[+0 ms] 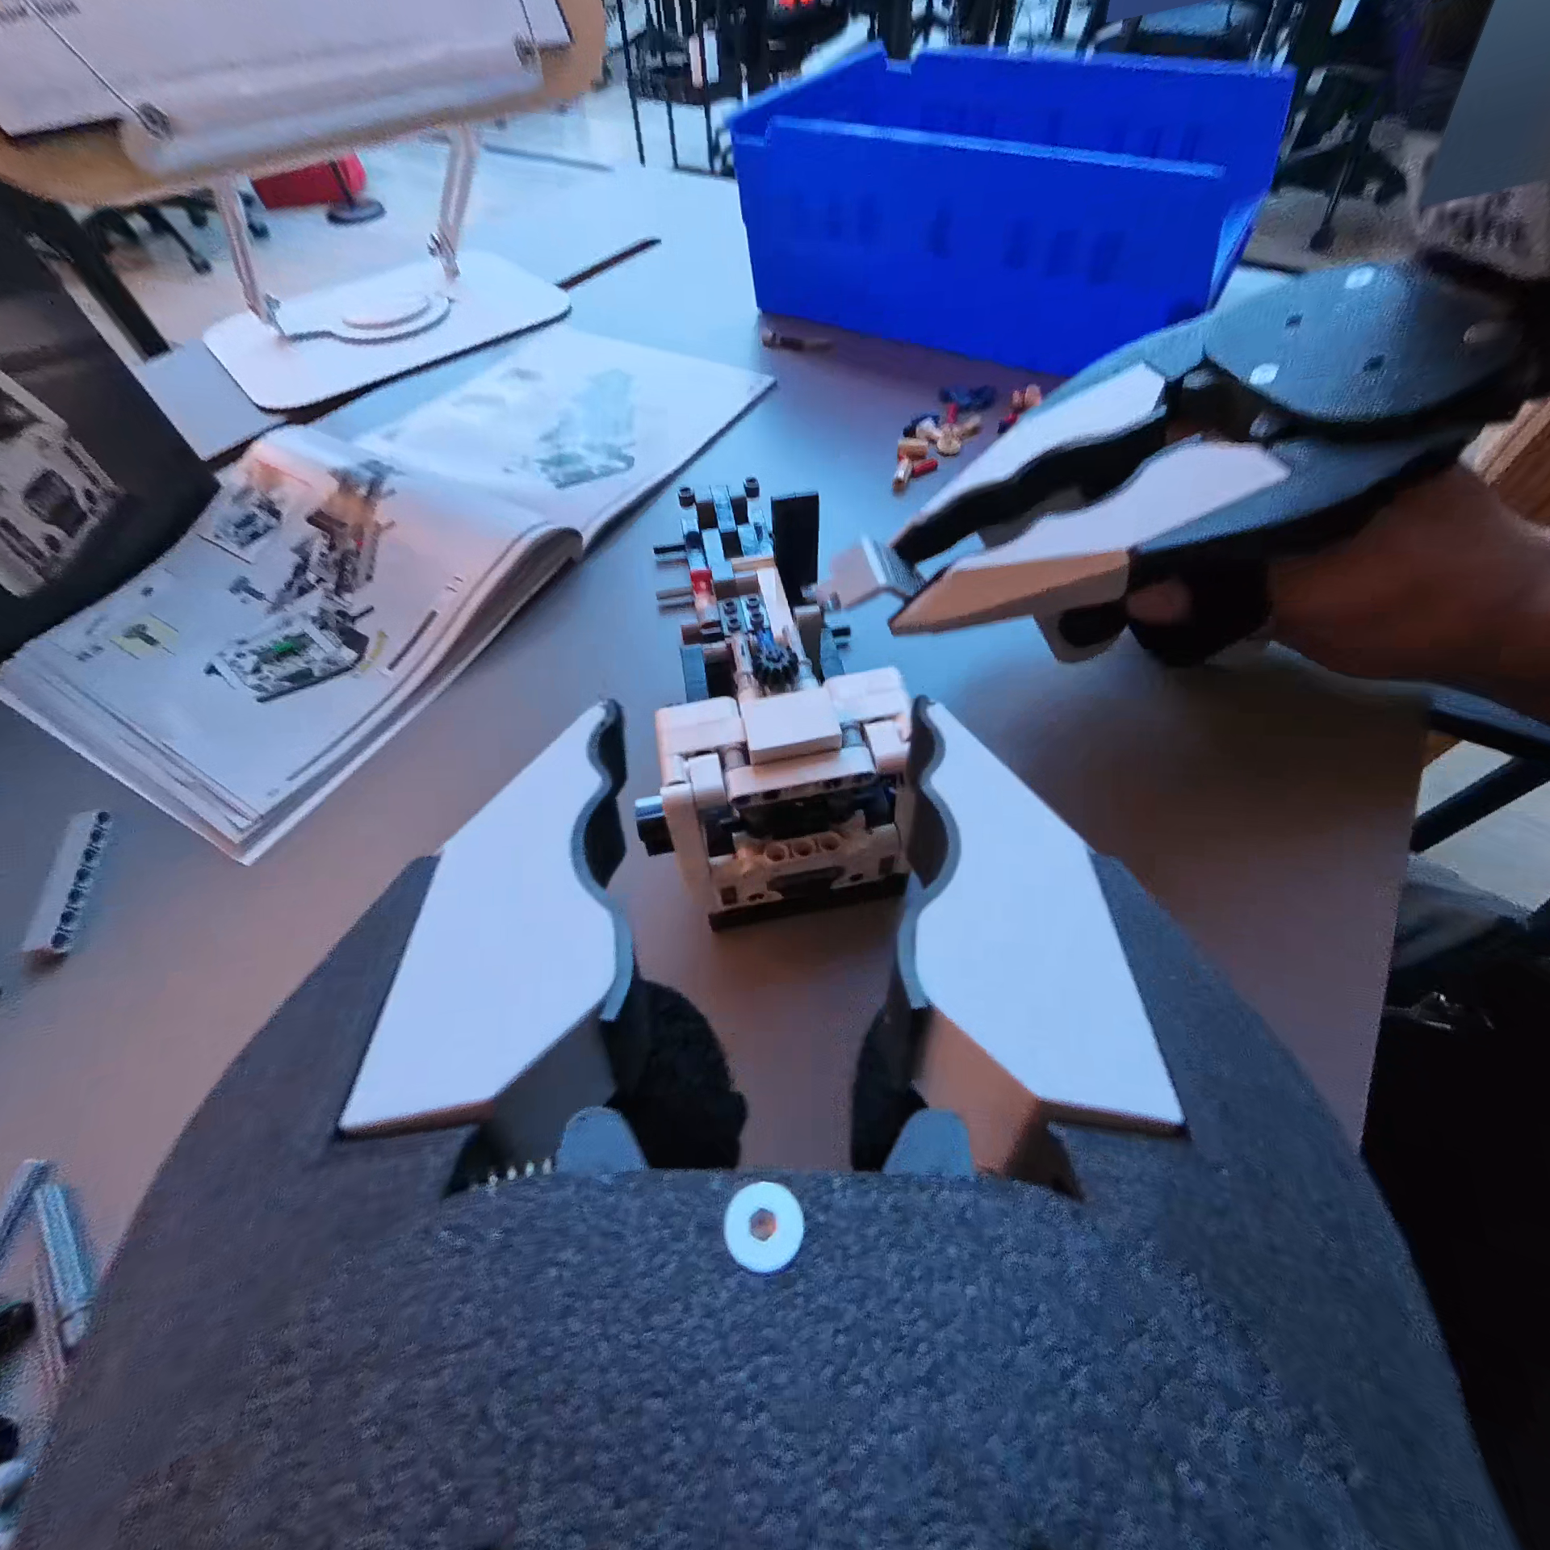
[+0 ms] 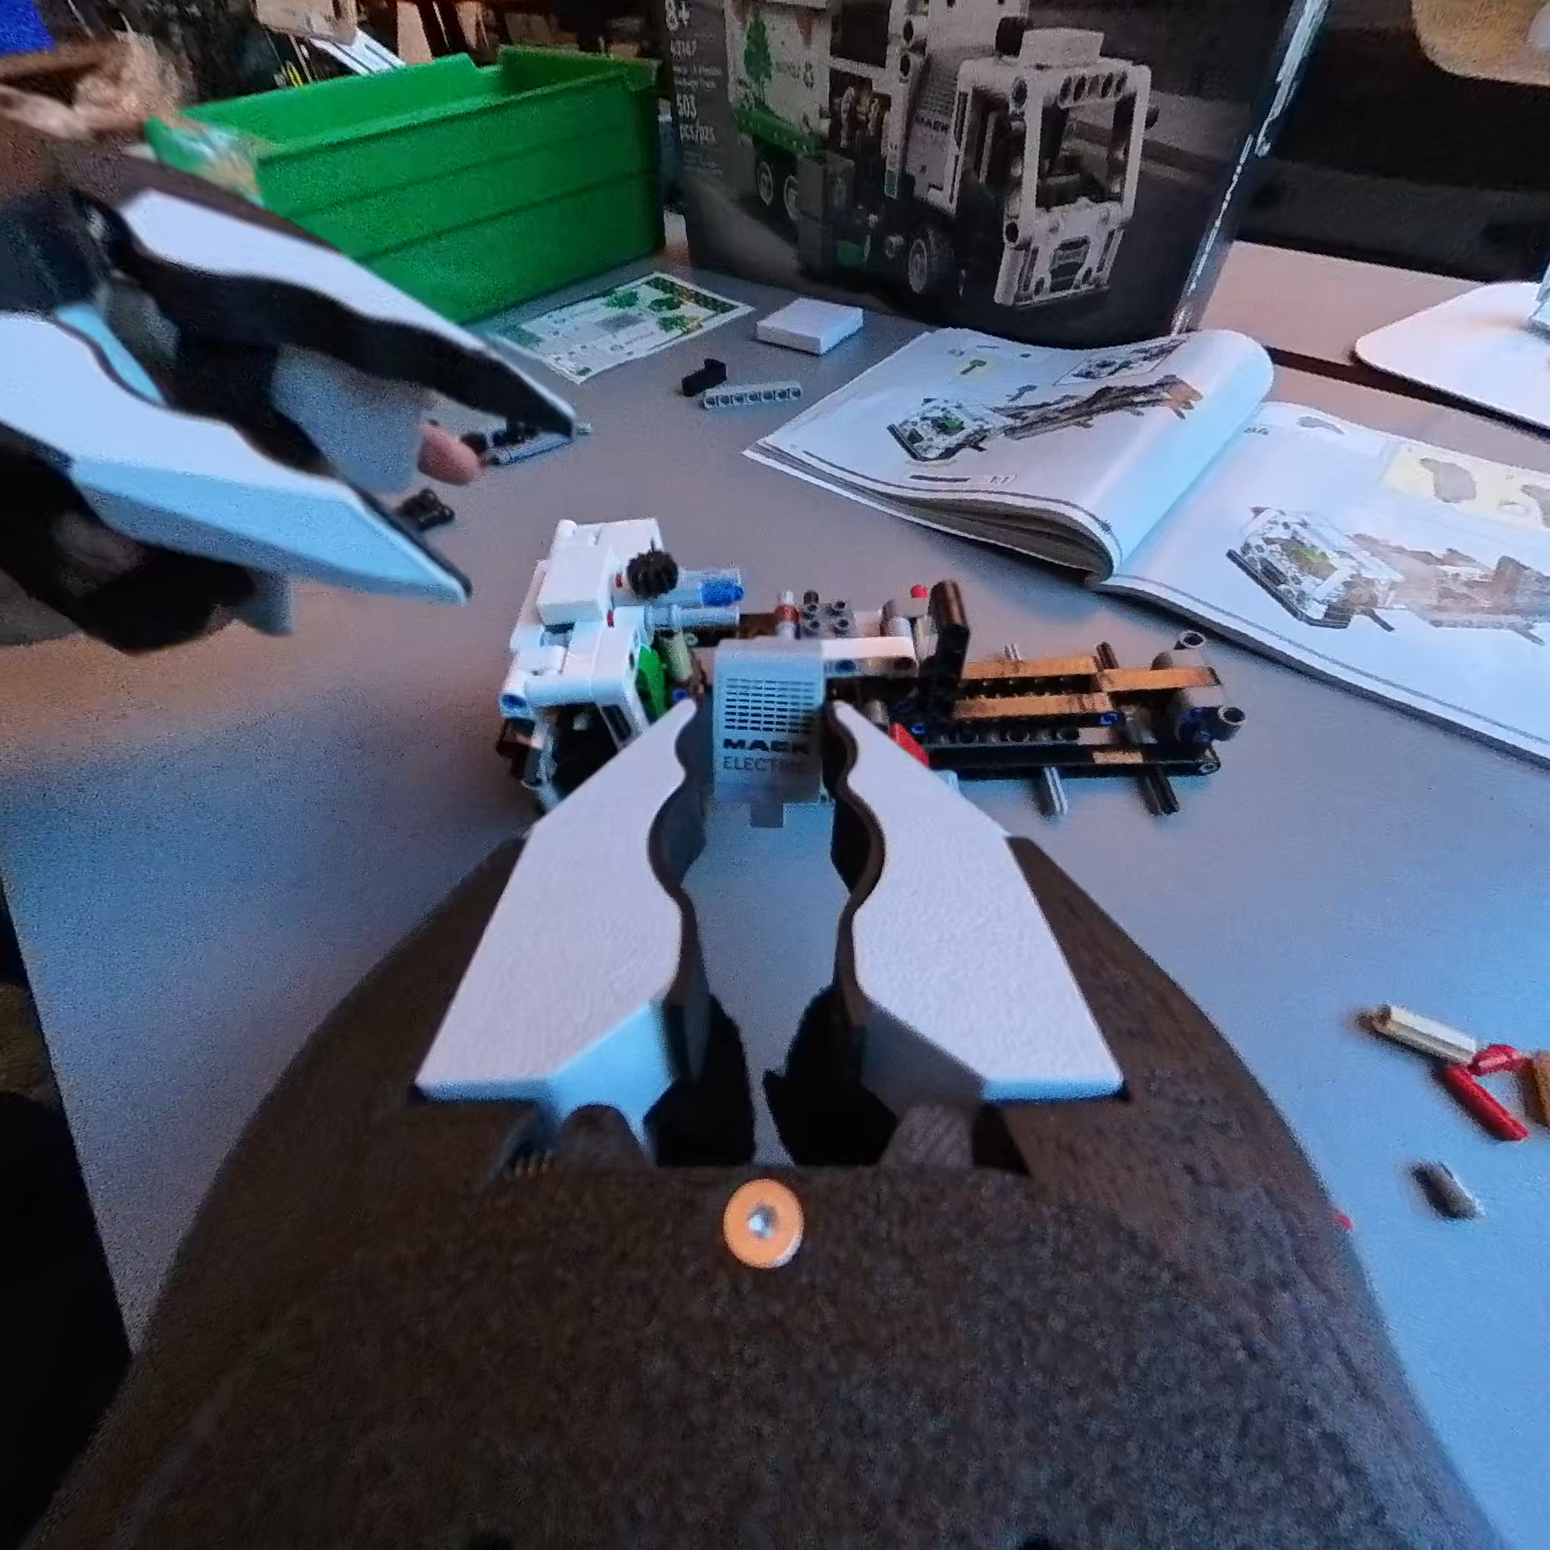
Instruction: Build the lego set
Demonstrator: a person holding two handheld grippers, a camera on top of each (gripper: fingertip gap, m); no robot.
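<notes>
A part-built Lego truck (image 1: 780, 805), with a white cab and a long black chassis (image 2: 1048, 696), lies on the grey table. My left gripper (image 1: 767, 717) is open and empty, and the cab shows between its fingertips. In the right wrist view the left gripper (image 2: 516, 512) hovers just left of the cab and apart from it. My right gripper (image 2: 765, 717) is shut on a grey grille panel (image 2: 767, 696) and holds it upright just in front of the chassis behind the cab. The left wrist view shows the right gripper (image 1: 897, 587) holding the panel (image 1: 864, 574) to the right of the chassis.
An open instruction booklet (image 1: 335, 587) lies left of the truck. A blue bin (image 1: 990, 210) stands behind, with small loose pieces (image 1: 948, 428) in front of it. A green bin (image 2: 453, 176), the set's box (image 2: 964, 151), a sticker sheet (image 2: 621, 327) and a grey beam (image 1: 67, 881) lie around. The grey beam (image 1: 67, 881) is about 20 centimetres from my left fingertips and 30 centimetres from my right. Look for it in the right wrist view (image 2: 746, 387) too.
</notes>
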